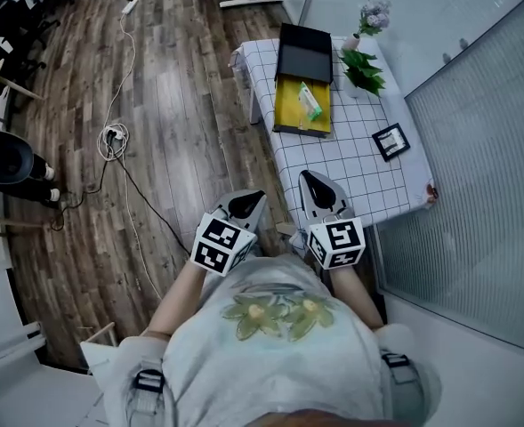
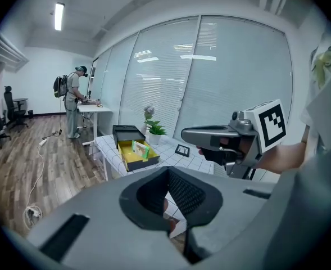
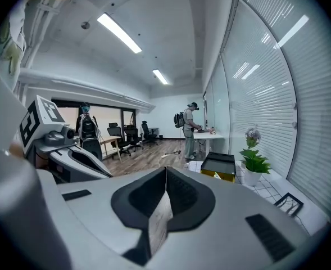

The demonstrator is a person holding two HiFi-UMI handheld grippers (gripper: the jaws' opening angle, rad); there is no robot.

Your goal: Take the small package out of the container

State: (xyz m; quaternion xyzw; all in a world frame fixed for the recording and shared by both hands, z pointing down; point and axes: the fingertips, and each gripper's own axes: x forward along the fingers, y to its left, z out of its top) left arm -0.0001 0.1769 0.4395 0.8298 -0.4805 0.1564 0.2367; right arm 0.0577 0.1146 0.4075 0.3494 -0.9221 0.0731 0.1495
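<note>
Checked table (image 1: 350, 163), small package (image 1: 310, 102) in container (image 1: 286, 96), ceiling lights (image 2: 59, 16) in gripper views

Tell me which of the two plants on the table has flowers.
The farther plant, at the back corner of the table, has pale purple blooms. The nearer plant beside it is green leaves only.

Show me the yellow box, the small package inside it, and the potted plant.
yellow box (image 1: 288, 107), head view, bare yellow floor left of the package.
small package (image 1: 310, 102), head view, middle of its greenish face.
potted plant (image 1: 362, 71), head view, its green leaves.
</note>
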